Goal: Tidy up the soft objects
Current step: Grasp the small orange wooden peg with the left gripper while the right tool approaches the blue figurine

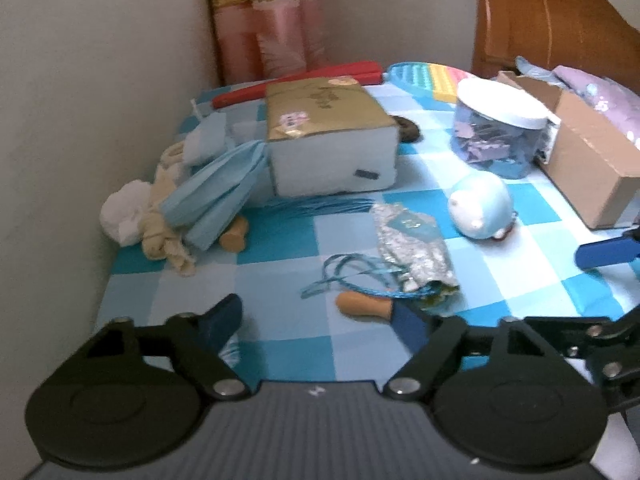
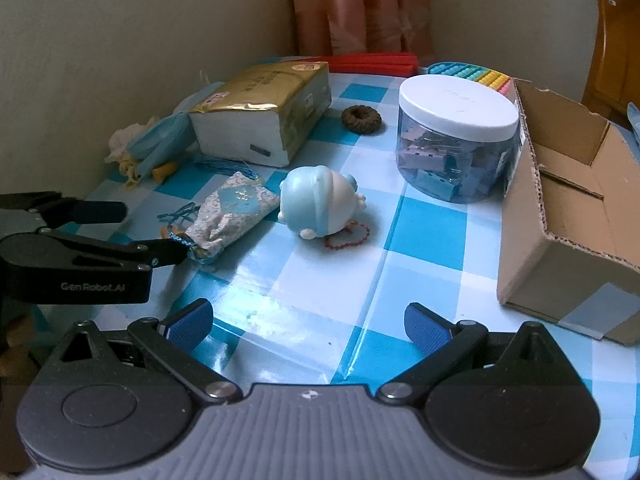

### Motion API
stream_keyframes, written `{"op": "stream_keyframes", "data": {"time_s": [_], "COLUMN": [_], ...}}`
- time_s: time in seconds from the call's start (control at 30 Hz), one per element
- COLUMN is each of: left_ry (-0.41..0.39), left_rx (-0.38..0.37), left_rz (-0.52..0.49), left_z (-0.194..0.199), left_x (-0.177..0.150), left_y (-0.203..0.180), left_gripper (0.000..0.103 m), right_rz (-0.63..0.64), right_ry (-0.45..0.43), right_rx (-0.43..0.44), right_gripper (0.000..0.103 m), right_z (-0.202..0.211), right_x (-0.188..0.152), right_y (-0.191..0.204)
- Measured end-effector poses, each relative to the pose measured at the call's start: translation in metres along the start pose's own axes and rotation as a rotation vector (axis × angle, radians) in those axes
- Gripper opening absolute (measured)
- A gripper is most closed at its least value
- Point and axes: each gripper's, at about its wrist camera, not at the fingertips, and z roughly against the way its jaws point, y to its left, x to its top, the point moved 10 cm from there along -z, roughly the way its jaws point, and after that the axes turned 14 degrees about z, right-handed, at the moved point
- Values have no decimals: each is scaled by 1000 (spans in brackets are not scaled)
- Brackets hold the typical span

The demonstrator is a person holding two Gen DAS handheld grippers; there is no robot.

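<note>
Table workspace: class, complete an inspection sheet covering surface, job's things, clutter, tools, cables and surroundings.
Surface: table under a blue checked cloth.
Job's things: round plush toy lying beside the cloth pouch; tissue pack behind them; cardboard box open.
Clutter: plastic jar, hair tie, bead bracelet.
Tools: left tool open, empty; right tool open, empty.
Cables: nothing seen.
Surroundings: wall, curtain, wooden chair.

Glossy checked plastic tablecloth [image 2: 424, 236], matt rough cardboard box [image 2: 560, 256], shiny gold tissue pack [image 2: 260, 96], smooth toy [image 2: 320, 204], printed cloth pouch [image 2: 232, 212]
</note>
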Motion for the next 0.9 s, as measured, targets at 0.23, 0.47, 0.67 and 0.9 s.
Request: {"op": "stream_keyframes", "data": {"time_s": [0.23, 0.47, 0.67, 0.9], "left_ry": [13, 13, 10, 23], "left_rx": [-65, -102, -87, -46], "left_rz": [-6, 11, -1, 30], "left_z": [2, 1, 4, 11], "left_x": [-1, 0, -2, -6], "left_y": [-11, -17, -17, 2], "left_gripper": [48, 28, 27, 27], "right_rz": [2, 16, 29, 56], "right_ry": [3, 0, 4, -6], "right_rx": [-4, -12, -33, -81], "right_gripper": [103, 103, 103, 103], "right_z": [-1, 1, 1, -2], "right_x": [0, 1, 1, 8], "right_y": [1, 3, 2, -7]}}
